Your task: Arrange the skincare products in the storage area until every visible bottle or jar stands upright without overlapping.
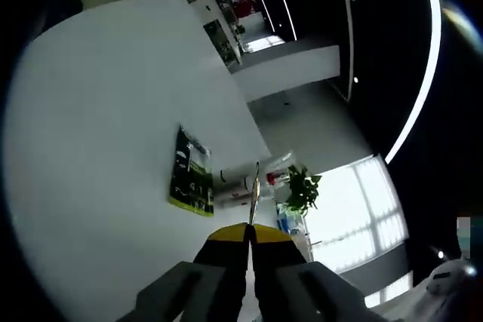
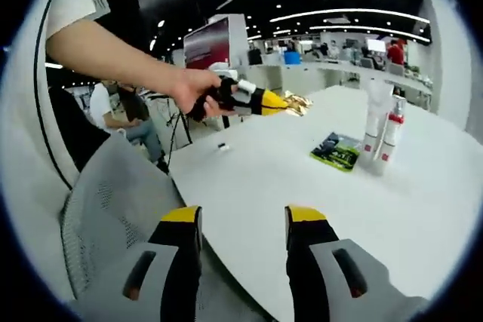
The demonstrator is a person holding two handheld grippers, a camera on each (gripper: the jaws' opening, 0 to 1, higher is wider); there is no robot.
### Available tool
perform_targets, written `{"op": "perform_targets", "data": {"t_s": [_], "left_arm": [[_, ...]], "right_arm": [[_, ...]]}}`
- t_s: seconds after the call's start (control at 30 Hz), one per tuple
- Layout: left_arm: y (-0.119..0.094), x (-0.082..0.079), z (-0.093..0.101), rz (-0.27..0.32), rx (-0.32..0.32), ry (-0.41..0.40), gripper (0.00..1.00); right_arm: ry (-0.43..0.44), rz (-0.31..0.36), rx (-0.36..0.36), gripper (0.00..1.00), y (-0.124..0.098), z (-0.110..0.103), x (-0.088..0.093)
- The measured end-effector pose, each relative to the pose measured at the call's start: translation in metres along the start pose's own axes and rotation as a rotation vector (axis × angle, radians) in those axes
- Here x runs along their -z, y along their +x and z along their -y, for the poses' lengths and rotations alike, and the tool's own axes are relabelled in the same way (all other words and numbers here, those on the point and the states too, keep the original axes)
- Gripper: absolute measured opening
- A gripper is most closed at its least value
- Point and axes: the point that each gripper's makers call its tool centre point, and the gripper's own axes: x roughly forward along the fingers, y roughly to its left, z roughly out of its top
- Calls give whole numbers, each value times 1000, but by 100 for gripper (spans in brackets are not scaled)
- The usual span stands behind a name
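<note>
From where I sit, the arranging looks largely settled, though I can't confirm it outright. In the right gripper view, two white bottles (image 2: 381, 135) stand upright side by side at the right of the frame, on the white table (image 2: 302, 179). They look very close, perhaps touching, but neither leans on the other. Just to their left a dark green packet (image 2: 336, 149) lies flat on the tabletop, close to the bottles without lying over them. I can't tell whether that packet counts as one of the products.

My right gripper (image 2: 243, 220) rises from the bottom of that view with its jaws spread wide and nothing between them, well short of the bottles. The left gripper (image 2: 281, 102) shows at upper centre, gripped in a hand (image 2: 198, 90) above the table's far side, its yellow tips pressed together with nothing in them that I can make out.

The left gripper view is rolled over. Its own jaws (image 1: 250, 233) are clenched at the bottom centre, and beyond them the same packet (image 1: 190, 172) lies on the table (image 1: 106, 126), with the bottles (image 1: 240, 185) just to its right, partly hidden by the tips.

My read: both bottles are up and visible, and what is left is mainly a check that nothing else needs standing.
</note>
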Motion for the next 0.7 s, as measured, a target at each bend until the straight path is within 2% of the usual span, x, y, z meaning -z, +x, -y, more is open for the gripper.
{"op": "perform_targets", "data": {"t_s": [0.03, 0.07, 0.1, 0.17, 0.23, 0.4, 0.5, 0.6, 0.7], "left_arm": [[3, -3, -4, -3, -8, 1, 1], [8, -6, -11, -16, -24, 0, 1], [10, -7, -16, -30, -40, -3, 1], [17, -13, -23, -41, -58, -3, 1], [23, -19, -28, -52, -64, -8, 1], [37, -40, -40, -53, -88, -14, 1], [45, -51, -47, -55, -96, -18, 1], [53, -65, -60, -41, -122, -29, 1], [59, -72, -70, -39, -143, -38, 1]], "right_arm": [[-12, -10, 21, 30, -3, 4, 0], [-46, 54, 46, 26, -6, 8, -10], [-48, 80, 55, 24, -7, 8, -14], [-30, 54, 58, 32, -5, 9, -9], [7, -3, 66, 40, -2, 13, 4], [26, 12, 88, 33, -5, 19, 3], [24, -26, 91, 37, -2, 19, 10], [31, -34, 90, 37, -1, 19, 12], [43, -55, 93, 39, 0, 21, 17]]}}
